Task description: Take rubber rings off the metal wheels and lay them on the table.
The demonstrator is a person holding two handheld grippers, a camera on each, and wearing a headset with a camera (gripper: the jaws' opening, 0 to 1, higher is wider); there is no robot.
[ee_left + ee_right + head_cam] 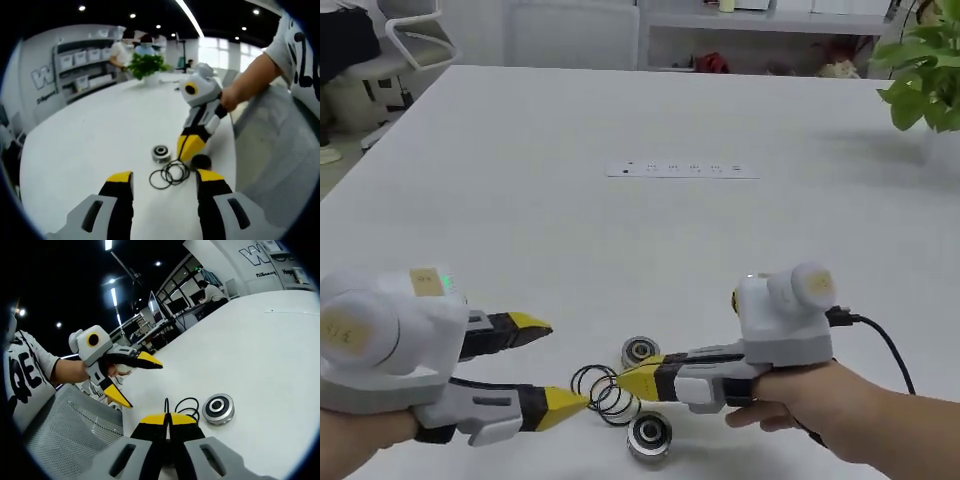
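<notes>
White tabletop [620, 230] spanning most of the head view, with the work gathered at its lower centre. The left gripper [552, 362], at the lower left of the head view, has its yellow-tipped fingers [528, 322] spread wide and holds nothing; in its own view the two fingers rise apart from the bottom edge and frame the rings lying just ahead. The right gripper [630, 382], at the lower right, has its fingers [170, 419] closed tip to tip at the bottom centre of its own view, and a thin black strand stands up from between them, so it appears to pinch one loop of the rubber rings [605, 392]. Those rings lie as a small overlapping cluster on the tabletop at the lower centre of the head view, between the two grippers. Two metal wheels flank the cluster: the far wheel [640, 350] just above it in the frame, the near wheel [650, 437] just below it. Whether either wheel carries a ring cannot be told at this size. The step in hand is judged to be the laying-down of a ring already freed from its wheel. The next move calls for parting the right fingers so the loop drops flat beside the others, then checking each wheel, with the open left gripper placed to steady it.
</notes>
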